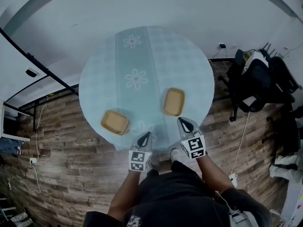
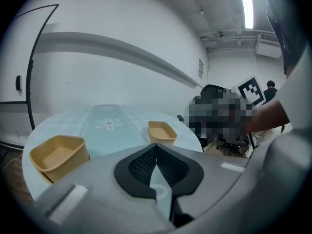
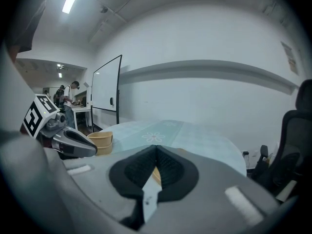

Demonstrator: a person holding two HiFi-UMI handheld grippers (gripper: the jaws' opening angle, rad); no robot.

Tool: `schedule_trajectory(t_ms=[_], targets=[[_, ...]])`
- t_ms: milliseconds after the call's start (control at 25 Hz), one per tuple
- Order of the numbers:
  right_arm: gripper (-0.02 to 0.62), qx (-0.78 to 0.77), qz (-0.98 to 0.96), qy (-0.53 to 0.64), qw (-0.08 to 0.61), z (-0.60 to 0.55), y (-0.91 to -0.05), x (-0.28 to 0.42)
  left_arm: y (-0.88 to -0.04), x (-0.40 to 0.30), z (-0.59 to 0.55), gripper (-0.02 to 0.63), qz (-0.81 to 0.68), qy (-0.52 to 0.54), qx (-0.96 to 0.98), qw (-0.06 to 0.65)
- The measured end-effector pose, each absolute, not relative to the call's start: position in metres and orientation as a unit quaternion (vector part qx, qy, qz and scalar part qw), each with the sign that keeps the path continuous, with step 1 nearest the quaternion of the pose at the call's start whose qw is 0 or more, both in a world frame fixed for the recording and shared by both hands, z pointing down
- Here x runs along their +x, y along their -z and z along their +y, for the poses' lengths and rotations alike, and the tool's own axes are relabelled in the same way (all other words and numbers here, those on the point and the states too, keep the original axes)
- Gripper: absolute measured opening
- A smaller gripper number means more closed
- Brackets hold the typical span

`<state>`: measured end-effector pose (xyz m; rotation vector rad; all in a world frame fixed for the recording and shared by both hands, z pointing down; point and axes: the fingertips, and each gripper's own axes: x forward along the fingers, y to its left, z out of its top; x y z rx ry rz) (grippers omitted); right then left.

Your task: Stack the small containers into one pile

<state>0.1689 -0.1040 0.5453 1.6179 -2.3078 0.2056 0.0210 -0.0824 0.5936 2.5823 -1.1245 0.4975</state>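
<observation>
A person stands at the near edge of a round table [image 1: 97, 79] and holds a gripper in each hand. The left gripper [image 1: 146, 136] hangs just over this near edge. Its jaws are pressed together and nothing is between them. The right gripper [image 1: 184, 123] is over the near right part of the table, and its jaws are closed and empty too.

Two tan containers sit on the table, well apart and not stacked. The left container [image 1: 115, 122] is on the near left part of the table, close to the edge. The right container [image 1: 173, 101] is right of the table's middle, beside the flowered runner [image 1: 137, 56] and just ahead of the right gripper. Neither gripper touches a container. A dark chair [image 1: 258, 79] stands off the right side of the table.
</observation>
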Motion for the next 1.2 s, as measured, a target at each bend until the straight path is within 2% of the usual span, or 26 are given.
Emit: schedule_trajectory(t_ms=[320,640,720,800,920,1200], targets=[[0.001,0.54,-0.822,-0.08,0.161,-0.12,-0.557,0.203,-0.608,0.064,-0.093,0.006,-0.4,-0.179,0.886,0.149],[0.002,0.471,-0.859,-0.086,0.182,-0.126,-0.583,0.199,-0.616,0.09,-0.104,0.006,-0.41,-0.184,0.88,0.154],[0.01,0.451,-0.866,-0.084,0.198,-0.127,-0.592,0.195,-0.619,0.092,-0.104,0.006,-0.413,-0.186,0.878,0.156],[0.059,0.434,-0.871,-0.08,0.218,-0.128,-0.602,0.19,-0.623,0.09,-0.104,0.006,-0.417,-0.187,0.875,0.159],[0.098,0.418,-0.873,-0.079,0.239,-0.135,-0.614,0.184,-0.628,0.084,-0.106,0.006,-0.425,-0.19,0.869,0.166],[0.103,0.366,-0.871,-0.019,0.326,-0.146,-0.638,0.164,-0.631,0.064,-0.11,0.006,-0.441,-0.192,0.86,0.169]])
